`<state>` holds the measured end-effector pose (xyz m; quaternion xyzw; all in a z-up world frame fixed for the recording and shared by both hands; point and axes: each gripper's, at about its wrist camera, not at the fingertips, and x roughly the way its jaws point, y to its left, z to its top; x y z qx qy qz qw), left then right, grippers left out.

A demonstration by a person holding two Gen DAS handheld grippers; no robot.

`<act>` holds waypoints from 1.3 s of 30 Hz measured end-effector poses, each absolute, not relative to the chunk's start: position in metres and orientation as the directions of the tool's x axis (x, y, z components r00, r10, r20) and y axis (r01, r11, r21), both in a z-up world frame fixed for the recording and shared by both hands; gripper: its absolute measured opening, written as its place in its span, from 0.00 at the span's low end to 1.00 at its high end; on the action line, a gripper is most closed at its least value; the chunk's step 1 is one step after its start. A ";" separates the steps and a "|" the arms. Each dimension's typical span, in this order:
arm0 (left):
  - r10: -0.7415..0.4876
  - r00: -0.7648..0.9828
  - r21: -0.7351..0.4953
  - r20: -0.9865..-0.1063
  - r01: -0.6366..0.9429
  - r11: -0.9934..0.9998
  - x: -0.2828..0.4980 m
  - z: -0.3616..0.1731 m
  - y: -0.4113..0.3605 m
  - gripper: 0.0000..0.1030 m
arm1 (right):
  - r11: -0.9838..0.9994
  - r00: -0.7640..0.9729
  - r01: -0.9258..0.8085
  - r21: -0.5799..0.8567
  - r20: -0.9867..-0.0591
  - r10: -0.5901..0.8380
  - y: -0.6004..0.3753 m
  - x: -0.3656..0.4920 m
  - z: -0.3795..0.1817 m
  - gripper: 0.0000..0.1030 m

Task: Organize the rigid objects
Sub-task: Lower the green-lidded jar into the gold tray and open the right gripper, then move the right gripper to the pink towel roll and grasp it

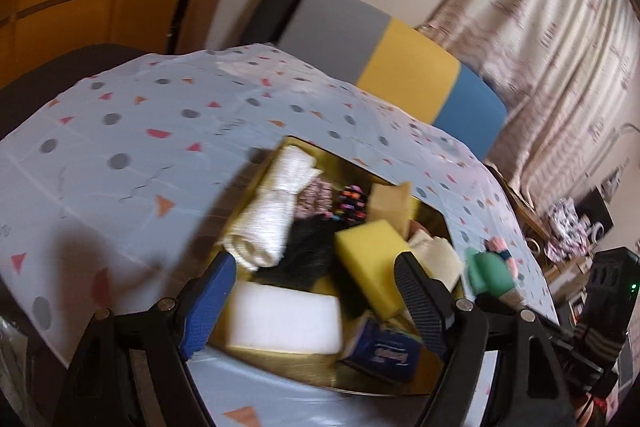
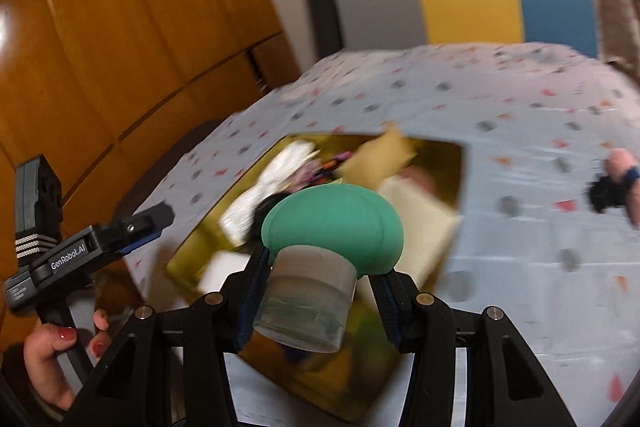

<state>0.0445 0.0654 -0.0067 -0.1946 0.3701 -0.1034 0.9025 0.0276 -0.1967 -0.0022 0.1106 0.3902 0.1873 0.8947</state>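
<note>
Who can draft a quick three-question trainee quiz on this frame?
1. True or false: the right gripper is empty.
2. What colour is the sponge lying in the gold tray: A red, B yellow, C purple?
3. Fill in: the left gripper hovers with its jaws ____.

Key: 1 false, it is shut on the green-capped jar. 2 B. 3 open.

— What's your bench [image 1: 132, 131] carrying?

— You've got a pale blue cloth [image 2: 500, 115] dotted with grey spots and pink triangles spread over it. A gold tray [image 1: 430, 377] sits on that cloth, and well to its right lie what look like a black scrunchie [image 2: 604, 193] and something pink [image 2: 622, 163], both blurred.
</note>
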 end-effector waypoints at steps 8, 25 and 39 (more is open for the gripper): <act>-0.291 0.718 -0.445 -0.632 -0.030 0.895 0.036 -0.013 0.100 0.80 | 0.887 0.537 -0.347 0.304 -0.711 0.454 -0.125 0.060 -0.026 0.50; -0.287 0.716 -0.469 -0.637 -0.064 0.881 0.030 -0.023 0.112 0.80 | 0.931 0.577 -0.257 0.260 -0.731 0.364 -0.132 0.067 -0.005 0.79; -0.462 0.614 -0.463 -0.640 0.172 0.870 0.034 -0.012 0.018 0.79 | 0.971 0.658 0.069 0.228 -0.743 0.128 -0.284 0.039 0.000 0.88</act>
